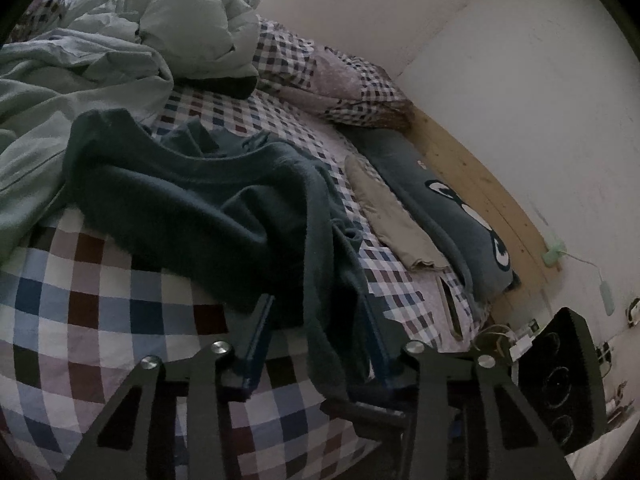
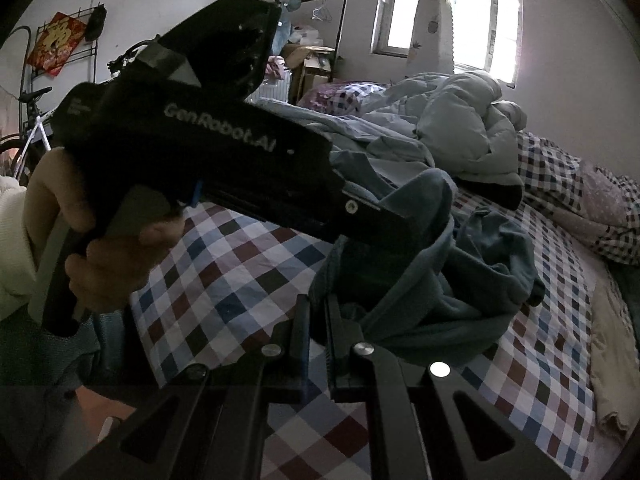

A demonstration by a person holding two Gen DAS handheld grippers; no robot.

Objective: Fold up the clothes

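**Two grippers hold a teal top over a checked bed**

A dark teal top [image 1: 224, 200] lies crumpled across the near edge of a bed [image 1: 120, 300] with a checked sheet. The left gripper [image 1: 316, 320] has its fingers [image 1: 260, 328] either side of a hanging fold of the top; whether they press it I cannot tell. The right gripper [image 2: 318, 320] has its fingers together, clamped on another part of the top [image 2: 440, 280], lifted off the sheet. A hand [image 2: 100, 240] grips the left gripper's handle. A pale green duvet [image 1: 120, 40] is heaped at the far edge.

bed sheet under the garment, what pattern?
Checked bed sheet: blue, maroon, grey and white squares. Clearest in the right wrist view.
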